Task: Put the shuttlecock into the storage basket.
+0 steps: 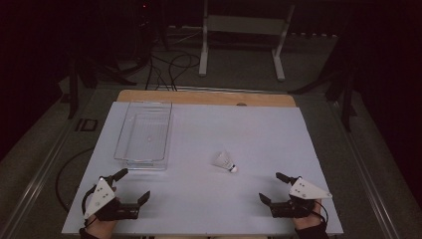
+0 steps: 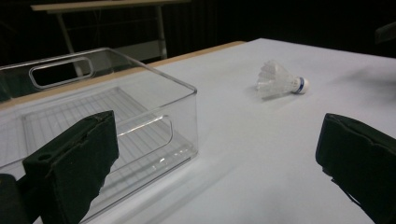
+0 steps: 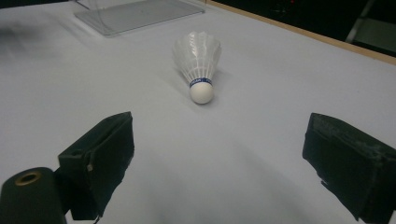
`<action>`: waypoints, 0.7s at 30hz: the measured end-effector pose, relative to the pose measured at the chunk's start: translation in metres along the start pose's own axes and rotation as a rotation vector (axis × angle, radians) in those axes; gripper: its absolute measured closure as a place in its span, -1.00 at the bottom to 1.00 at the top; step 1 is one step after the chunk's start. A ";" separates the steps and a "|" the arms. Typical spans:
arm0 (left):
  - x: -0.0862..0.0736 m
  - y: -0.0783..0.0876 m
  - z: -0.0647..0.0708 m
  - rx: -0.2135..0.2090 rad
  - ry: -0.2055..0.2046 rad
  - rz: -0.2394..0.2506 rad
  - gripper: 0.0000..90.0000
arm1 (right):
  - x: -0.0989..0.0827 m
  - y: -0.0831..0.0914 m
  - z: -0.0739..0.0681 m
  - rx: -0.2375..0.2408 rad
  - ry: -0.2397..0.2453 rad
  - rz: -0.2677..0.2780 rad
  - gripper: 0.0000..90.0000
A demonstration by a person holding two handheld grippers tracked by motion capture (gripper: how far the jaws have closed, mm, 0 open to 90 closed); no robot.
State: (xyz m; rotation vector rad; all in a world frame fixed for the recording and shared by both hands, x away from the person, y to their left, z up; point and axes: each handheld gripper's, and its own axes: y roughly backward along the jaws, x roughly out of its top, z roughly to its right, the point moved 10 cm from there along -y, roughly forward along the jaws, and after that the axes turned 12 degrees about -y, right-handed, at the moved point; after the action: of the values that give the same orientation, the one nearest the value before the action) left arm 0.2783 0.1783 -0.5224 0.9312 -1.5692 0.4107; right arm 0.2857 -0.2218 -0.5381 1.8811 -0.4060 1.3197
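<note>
High view: my left tool (image 1: 133, 184) at 7 o'clock, right tool (image 1: 273, 187) at 5 o'clock, both spread, empty. Shuttlecock (image 1: 225, 162) mid-bench (image 1: 259, 129), on its side, cork toward 4 o'clock. Clear tray (image 1: 144, 133) at 10 o'clock of it.

Left gripper view: jaws wide; tray wall (image 2: 187, 116) close at 10 o'clock, shuttlecock (image 2: 279, 80) at 1 o'clock.

Right gripper view: jaws wide; shuttlecock (image 3: 198, 63) at 12 o'clock, cork facing me.

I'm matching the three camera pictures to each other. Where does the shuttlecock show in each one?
High view: shuttlecock lies at table centre, right of the clear bin.
Left gripper view: upper right, right of the bin.
Right gripper view: top centre, cork nearest; bin behind.
</note>
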 end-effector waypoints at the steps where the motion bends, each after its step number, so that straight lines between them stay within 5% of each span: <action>1: 0.000 0.000 0.000 -0.002 0.003 0.004 -1.00 | 0.000 0.000 0.000 -0.004 0.002 0.000 -0.80; 21: -0.001 0.000 -0.001 0.005 0.006 -0.004 -1.00 | 0.001 0.001 0.002 -0.017 -0.010 0.003 -0.80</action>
State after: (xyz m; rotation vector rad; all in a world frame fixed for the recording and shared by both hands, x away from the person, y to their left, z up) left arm 0.2787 0.1793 -0.5231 0.9362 -1.5608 0.4146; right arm 0.2866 -0.2235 -0.5371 1.8747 -0.4246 1.3053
